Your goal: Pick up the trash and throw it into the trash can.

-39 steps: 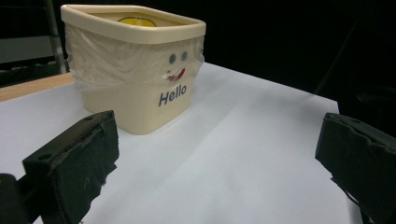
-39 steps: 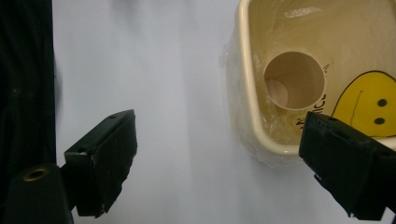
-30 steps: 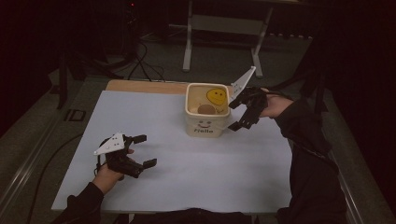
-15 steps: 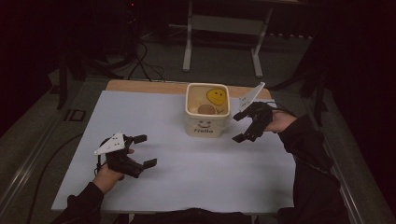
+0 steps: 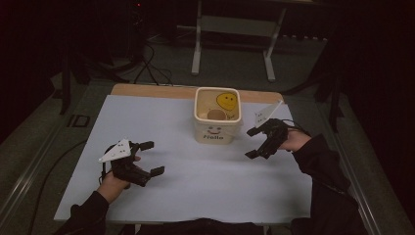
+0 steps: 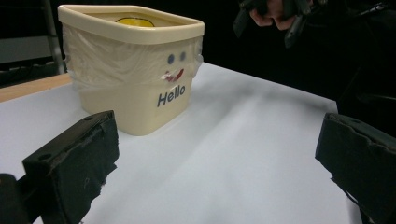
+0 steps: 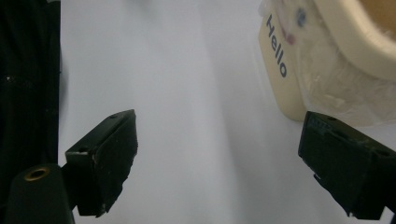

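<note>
Big picture first: the table, a broad white matte sheet over a wooden top that peeks out along the far edge, carries just one thing. That is the cream plastic tub, squarish with rounded corners and a thick rolled rim, standing upright near the middle of the far edge. "Hello" and a little face are printed on its front wall, a yellow smiley shows on the inside of its back wall, and a clear film liner clings in wrinkles under the rim.

Now the change: a second ago the right gripper was up at the tub's right rim; it has pulled back and down, and now hangs just beside the tub's right wall, apart from it, toward the table's right edge. Its black padded fingers stand wide apart with nothing between them. To my eye that reads as a drop made and a hand retreating, so this placement looks finished.

The left gripper has not budged, parked near the front left corner, fingers spread and empty, pointing at the tub.

Smallest last: a round brownish object sits down inside the tub; too dim to name it.
</note>
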Available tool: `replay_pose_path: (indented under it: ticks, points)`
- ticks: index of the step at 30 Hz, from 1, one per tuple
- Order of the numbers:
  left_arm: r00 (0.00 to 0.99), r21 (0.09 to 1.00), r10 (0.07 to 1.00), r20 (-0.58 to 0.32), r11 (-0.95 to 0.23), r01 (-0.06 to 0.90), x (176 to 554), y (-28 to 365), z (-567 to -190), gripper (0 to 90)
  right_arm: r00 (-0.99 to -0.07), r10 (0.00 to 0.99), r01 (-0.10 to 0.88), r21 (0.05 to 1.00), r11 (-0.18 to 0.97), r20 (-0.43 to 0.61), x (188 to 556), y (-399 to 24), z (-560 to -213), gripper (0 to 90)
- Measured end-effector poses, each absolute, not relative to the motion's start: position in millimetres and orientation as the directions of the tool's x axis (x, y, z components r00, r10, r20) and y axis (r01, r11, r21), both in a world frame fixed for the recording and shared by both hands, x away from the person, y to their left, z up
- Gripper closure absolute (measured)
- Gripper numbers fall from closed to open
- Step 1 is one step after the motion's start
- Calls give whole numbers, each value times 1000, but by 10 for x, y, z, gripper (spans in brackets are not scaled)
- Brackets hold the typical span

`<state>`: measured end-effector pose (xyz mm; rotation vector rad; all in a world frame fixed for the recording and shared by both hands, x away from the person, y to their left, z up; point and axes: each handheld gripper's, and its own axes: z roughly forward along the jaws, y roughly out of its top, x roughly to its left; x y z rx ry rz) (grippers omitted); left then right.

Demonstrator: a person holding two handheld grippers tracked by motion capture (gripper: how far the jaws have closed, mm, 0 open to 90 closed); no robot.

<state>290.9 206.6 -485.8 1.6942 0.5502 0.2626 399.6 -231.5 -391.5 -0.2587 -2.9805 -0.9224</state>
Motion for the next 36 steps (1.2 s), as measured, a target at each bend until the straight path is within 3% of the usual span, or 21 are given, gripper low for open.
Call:
replay_pose_path:
  ticks: [36]
  points:
    - [863,972,492,-112,-126,199,2899,2053,-4846,6,-959,262,266,657,705,108,3708,-2517,-4618,117]
